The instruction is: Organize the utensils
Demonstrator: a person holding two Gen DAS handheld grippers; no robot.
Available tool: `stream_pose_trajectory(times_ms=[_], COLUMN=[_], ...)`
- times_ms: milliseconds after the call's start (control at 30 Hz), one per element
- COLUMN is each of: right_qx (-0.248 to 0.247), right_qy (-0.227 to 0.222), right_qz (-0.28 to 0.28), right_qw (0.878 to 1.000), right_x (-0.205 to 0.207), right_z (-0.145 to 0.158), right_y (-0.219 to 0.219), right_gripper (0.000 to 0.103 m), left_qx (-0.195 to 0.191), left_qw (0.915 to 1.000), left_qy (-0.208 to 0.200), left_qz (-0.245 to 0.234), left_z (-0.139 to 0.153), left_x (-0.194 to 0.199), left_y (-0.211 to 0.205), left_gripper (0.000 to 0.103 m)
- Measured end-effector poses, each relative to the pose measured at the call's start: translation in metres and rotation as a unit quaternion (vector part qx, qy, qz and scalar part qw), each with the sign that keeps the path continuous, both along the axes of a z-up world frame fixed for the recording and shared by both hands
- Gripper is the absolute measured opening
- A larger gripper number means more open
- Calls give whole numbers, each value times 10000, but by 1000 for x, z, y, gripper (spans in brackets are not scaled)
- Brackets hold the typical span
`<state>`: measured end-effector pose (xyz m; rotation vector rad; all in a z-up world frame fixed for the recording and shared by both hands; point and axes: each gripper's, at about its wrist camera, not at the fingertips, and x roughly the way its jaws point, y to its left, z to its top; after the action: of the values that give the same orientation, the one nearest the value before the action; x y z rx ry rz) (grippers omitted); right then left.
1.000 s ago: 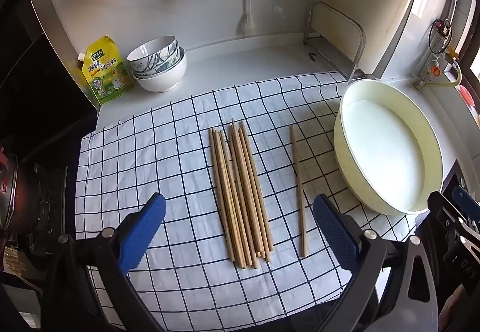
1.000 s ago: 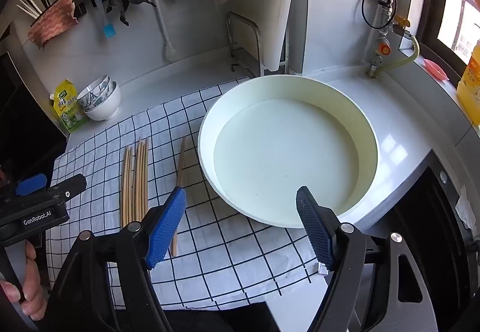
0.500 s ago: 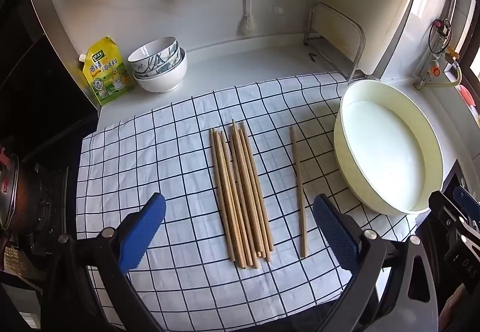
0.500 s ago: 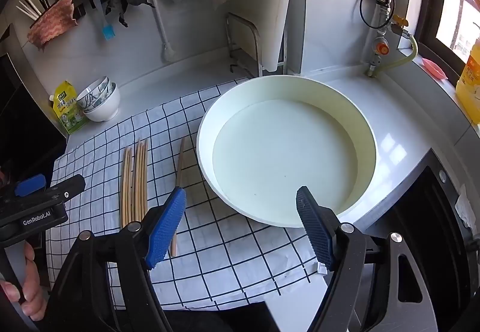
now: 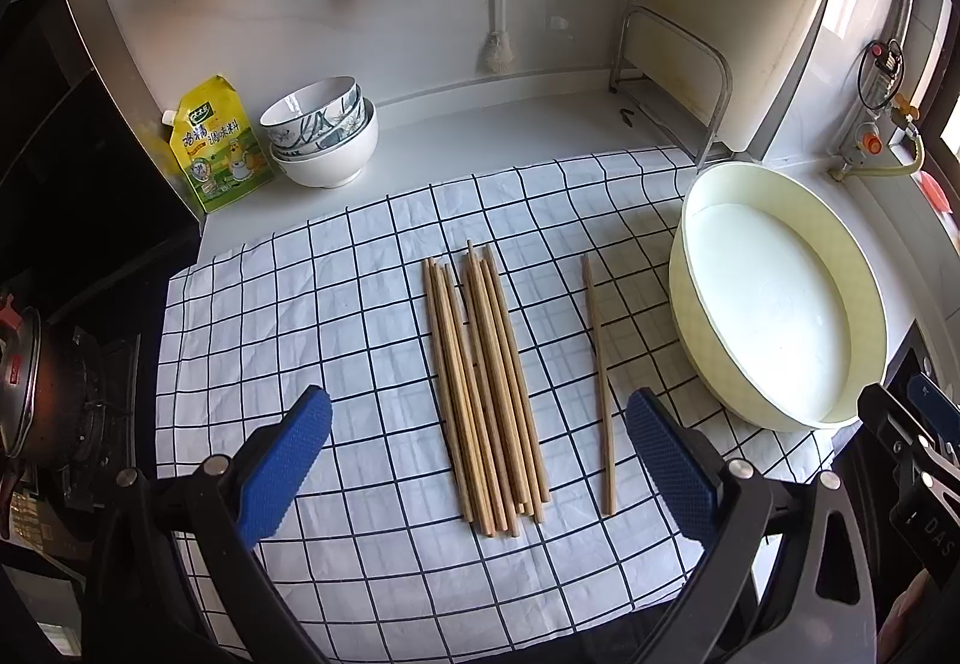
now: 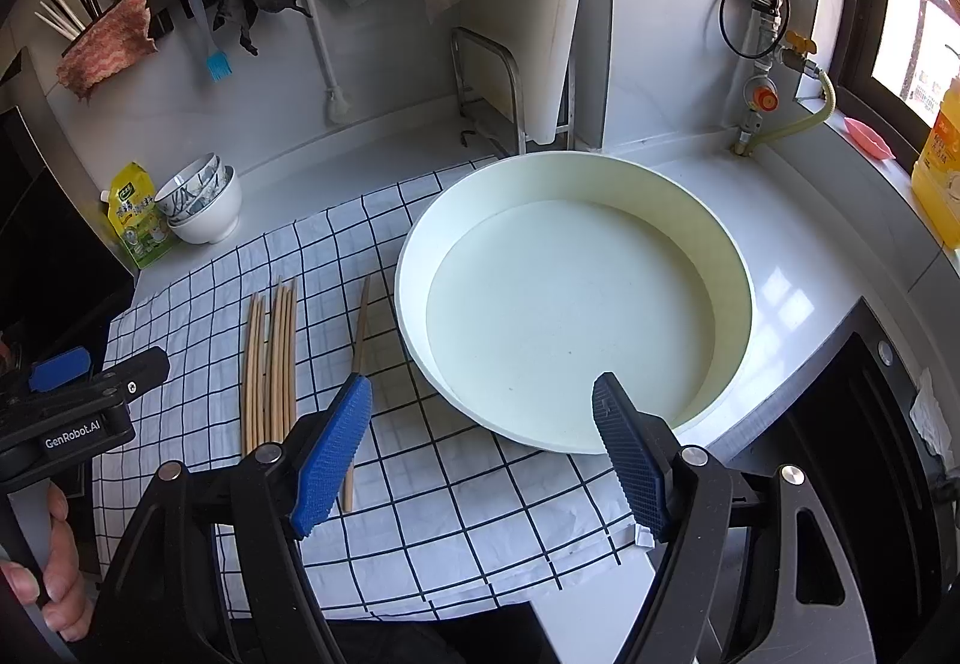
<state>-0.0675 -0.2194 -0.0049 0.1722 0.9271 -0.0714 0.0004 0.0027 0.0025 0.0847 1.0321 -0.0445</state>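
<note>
A bundle of several wooden chopsticks (image 5: 486, 388) lies lengthwise on the checked cloth (image 5: 336, 292). A separate pair of chopsticks (image 5: 599, 382) lies to its right. My left gripper (image 5: 477, 469) is open and empty, hovering over the near ends of the bundle. My right gripper (image 6: 480, 448) is open and empty, above the near rim of the cream basin (image 6: 735, 268). The bundle (image 6: 270, 358) and the pair (image 6: 359, 340) also show in the right wrist view, left of the basin. The basin (image 5: 678, 268) stands empty at the cloth's right edge.
Stacked bowls (image 5: 324, 135) and a yellow seasoning pouch (image 5: 219, 141) stand at the back left. A metal rack (image 5: 678, 69) with a white board stands behind the basin. A stove with a pot (image 5: 24, 376) is at the left. A yellow bottle (image 6: 939, 172) stands on the window sill.
</note>
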Motion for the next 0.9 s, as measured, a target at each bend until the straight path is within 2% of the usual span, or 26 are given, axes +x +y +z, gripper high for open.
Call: stream_pose_trajectory(times_ms=[900], right_qx=[-11], right_qy=[-17], right_qz=[-3], right_qw=[10000], right_x=[-2], right_z=[1], right_y=[1], right_gripper=[73], left_qx=[17], left_qw=[10000], left_qy=[-26], left_qz=[4], left_z=[1], left_x=[-1], left_y=[-1], left_gripper=[97])
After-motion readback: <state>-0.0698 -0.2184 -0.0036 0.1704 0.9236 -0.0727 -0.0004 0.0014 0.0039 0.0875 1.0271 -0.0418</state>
